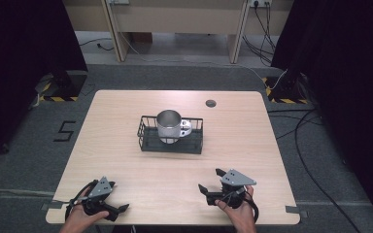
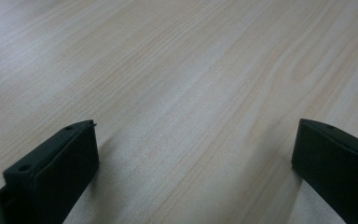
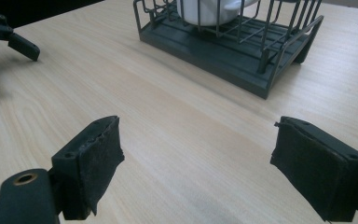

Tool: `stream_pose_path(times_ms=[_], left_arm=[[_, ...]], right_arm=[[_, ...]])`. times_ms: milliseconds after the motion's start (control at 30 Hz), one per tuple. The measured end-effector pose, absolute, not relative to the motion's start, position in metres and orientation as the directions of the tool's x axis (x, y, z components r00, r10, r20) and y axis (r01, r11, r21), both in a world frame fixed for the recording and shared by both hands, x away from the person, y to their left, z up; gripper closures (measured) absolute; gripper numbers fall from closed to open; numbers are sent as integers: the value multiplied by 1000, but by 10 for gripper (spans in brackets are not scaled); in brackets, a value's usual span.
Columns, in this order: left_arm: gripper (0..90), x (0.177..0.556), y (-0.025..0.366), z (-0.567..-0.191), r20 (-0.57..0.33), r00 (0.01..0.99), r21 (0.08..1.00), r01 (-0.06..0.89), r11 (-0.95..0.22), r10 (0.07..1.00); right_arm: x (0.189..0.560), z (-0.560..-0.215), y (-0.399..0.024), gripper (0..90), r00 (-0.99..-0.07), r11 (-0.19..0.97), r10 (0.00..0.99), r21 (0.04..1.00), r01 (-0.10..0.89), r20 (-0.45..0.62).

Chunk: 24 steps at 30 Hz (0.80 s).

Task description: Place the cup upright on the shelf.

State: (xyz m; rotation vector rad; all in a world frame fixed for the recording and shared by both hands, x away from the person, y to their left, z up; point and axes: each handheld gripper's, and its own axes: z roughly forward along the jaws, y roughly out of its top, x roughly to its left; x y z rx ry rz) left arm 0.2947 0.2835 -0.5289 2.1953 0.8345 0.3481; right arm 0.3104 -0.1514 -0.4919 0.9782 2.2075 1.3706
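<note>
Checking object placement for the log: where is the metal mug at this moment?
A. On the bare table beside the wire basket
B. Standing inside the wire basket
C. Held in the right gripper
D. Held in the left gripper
B: the metal mug stands upright inside the wire basket, while the left gripper and right gripper sit open and empty near the table's front edge.

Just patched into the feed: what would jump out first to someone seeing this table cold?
A shiny metal mug stands in a dark wire rack at the middle of the wooden table. Near the front edge, the left gripper and right gripper rest in the person's hands, jaws wide apart and holding nothing.
</note>
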Motion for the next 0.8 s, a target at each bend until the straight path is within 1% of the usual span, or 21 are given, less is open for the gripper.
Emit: stream_pose_path(times_ms=[800], left_arm=[[0,295,284,-529,-11,751,730,457,-507,660]], right_arm=[[295,-516,-156,153,-676,388,737,803,452,24]])
